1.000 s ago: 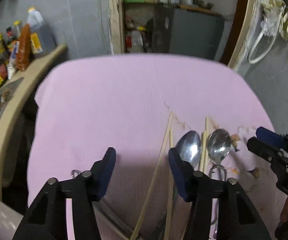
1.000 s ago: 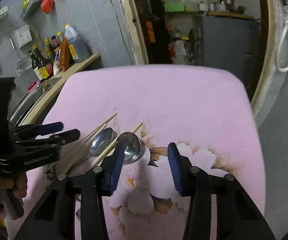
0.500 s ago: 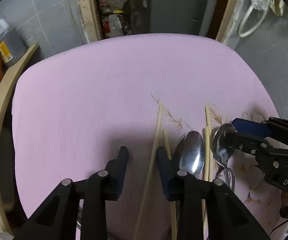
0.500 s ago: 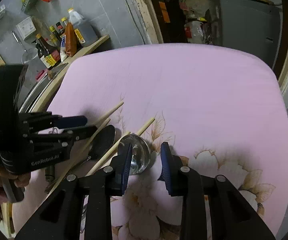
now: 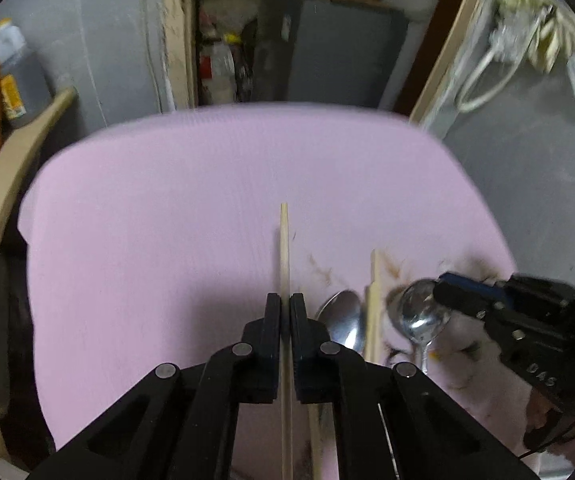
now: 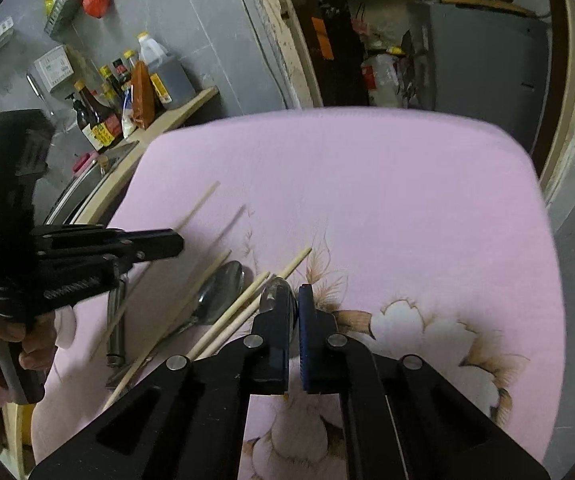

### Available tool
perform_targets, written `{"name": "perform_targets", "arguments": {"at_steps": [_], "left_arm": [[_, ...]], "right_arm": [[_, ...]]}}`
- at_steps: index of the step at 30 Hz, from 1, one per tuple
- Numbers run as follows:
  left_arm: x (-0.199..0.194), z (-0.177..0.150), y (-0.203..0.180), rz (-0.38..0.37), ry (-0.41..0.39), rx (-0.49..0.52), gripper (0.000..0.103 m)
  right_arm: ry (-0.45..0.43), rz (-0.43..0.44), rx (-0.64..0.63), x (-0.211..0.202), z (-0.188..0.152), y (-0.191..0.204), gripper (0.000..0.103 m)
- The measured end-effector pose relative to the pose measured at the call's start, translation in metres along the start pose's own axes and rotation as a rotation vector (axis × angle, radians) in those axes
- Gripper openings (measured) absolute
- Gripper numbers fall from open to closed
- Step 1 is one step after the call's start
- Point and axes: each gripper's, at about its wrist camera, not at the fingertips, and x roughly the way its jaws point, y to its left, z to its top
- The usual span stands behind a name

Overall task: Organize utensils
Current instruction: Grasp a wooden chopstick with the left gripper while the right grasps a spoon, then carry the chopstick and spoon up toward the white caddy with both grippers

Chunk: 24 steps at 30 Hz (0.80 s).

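Wooden chopsticks and two metal spoons lie on a pink floral cloth. My left gripper is shut on one chopstick, which runs forward between its fingers; it also shows in the right wrist view. My right gripper is shut on the bowl of a spoon, seen in the left wrist view too. The second spoon lies between them, beside a pair of chopsticks. It shows in the right wrist view.
A wooden counter with sauce bottles stands left of the table, a sink below it. A metal handle lies at the cloth's left. A doorway and grey cabinet are behind. The far cloth is bare.
Both grippers have closed: the left onto a chopstick, the right onto the spoon bowl. The left gripper's chopstick now points straight ahead.
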Motion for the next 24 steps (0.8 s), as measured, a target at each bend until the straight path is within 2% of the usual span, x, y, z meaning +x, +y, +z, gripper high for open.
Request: {"name": "perform_targets", "arguments": {"at_steps": [5,12,19,24], "left_arm": [[-0.045,-0.016,0.002,-0.04,-0.135,-0.055,0.005],[-0.094,-0.036,0.008,-0.059,-0.279,-0.127,0.005],[-0.14,-0.038,0.034,-0.107,-0.406,-0.196,0.005],[-0.181,-0.04,0.048,-0.122,-0.494,-0.226,0.005]], "right_arm": [[-0.071,-0.052,-0.023,-0.031,-0.001,0.013,0.004],[-0.225,-0.166,-0.048,-0.091,-0.004,0.039,0.004],[-0.36,-0.275,-0.123,-0.141,0.003,0.083,0.004],[-0.454,-0.303,-0.166,-0.173,0.014,0.125,0.004]]}}
